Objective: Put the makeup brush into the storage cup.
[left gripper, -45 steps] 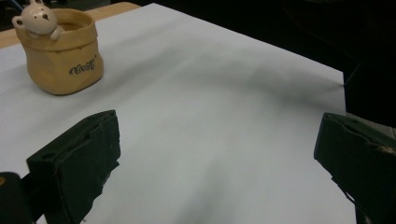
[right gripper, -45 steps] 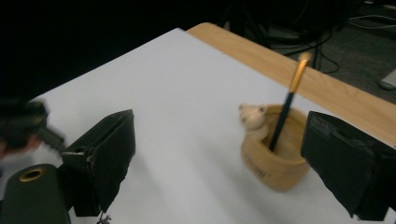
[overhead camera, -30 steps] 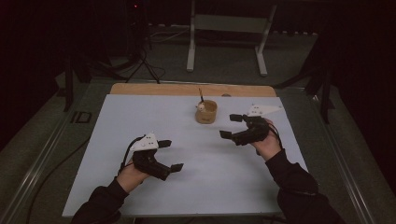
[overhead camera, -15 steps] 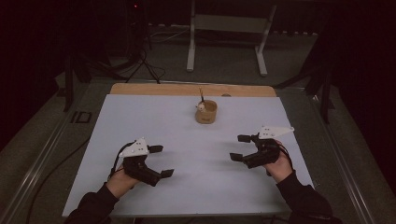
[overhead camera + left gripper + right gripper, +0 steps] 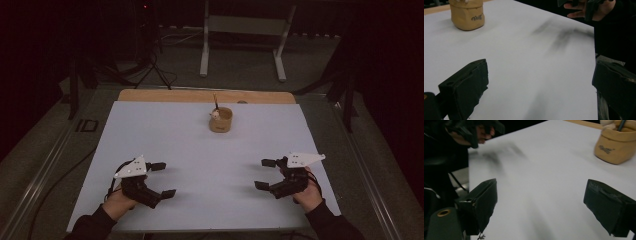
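Retreating toward near desk edge: both grippers farther from tan pouch [image 5: 220, 120] than second ago, right one pulled back most, so no grasp under way. Left gripper [image 5: 159, 178] at 7 o'clock, right gripper [image 5: 266, 174] at 5 o'clock, fingers spread, empty, low over white desk [image 5: 165, 130]. Pouch upright at 12 o'clock, brush standing inside.

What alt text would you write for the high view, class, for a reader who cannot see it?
Two hand-held grippers, left gripper and right gripper, hover open and empty over the near part of a white table. A tan pouch holding a pen stands alone near the far edge.
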Demonstrator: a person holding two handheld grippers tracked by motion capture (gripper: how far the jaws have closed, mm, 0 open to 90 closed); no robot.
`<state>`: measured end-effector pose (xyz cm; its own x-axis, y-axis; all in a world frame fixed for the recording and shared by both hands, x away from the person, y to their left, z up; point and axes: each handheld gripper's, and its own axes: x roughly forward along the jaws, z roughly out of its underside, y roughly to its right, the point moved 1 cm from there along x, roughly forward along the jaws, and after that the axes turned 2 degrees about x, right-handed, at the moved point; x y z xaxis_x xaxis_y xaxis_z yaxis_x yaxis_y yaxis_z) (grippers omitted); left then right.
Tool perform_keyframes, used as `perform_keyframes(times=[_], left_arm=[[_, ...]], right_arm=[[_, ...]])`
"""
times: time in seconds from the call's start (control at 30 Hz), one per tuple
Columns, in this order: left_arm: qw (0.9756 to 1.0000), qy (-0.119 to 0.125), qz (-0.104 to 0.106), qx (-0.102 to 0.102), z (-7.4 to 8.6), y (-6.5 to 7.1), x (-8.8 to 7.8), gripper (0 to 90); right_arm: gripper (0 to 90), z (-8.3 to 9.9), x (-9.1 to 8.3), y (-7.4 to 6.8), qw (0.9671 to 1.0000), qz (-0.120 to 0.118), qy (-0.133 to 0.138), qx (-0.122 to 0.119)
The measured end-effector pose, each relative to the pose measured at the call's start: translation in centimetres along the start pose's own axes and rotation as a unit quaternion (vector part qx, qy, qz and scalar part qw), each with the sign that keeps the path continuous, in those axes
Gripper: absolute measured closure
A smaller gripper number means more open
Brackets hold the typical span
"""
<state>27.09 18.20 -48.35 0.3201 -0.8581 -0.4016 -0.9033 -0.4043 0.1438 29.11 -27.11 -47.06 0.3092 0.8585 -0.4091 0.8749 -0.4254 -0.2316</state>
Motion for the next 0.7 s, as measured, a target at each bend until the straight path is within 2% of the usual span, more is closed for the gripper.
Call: perform_keyframes(times=[0.27,0.37,0.43,0.6,0.7], left_arm=[[0.9999,0.012,-0.003,0.010,1.2,-0.1,-1.6,1.6],[0.9999,0.016,0.002,0.004,1.8,-0.2,-2.0,1.7],[0.9999,0.013,0.002,0.006,2.1,-0.2,-2.1,1.6],[1.0000,0.001,-0.005,0.008,3.0,-0.3,-2.6,1.6],[0.9999,0.004,-0.013,0.007,3.4,-0.3,-2.9,1.6]], right_arm=[[12.4,1.7,-1.0,-0.4,0.9998,0.011,0.003,-0.014],[12.4,2.4,-1.4,-0.5,0.9997,0.015,0.003,-0.019],[12.4,2.9,-1.6,-0.5,0.9998,0.016,0.001,-0.015],[12.4,4.0,-1.9,-0.5,0.9991,0.030,-0.011,-0.026],[12.4,4.2,-2.4,-0.4,0.9993,0.031,-0.001,-0.022]])
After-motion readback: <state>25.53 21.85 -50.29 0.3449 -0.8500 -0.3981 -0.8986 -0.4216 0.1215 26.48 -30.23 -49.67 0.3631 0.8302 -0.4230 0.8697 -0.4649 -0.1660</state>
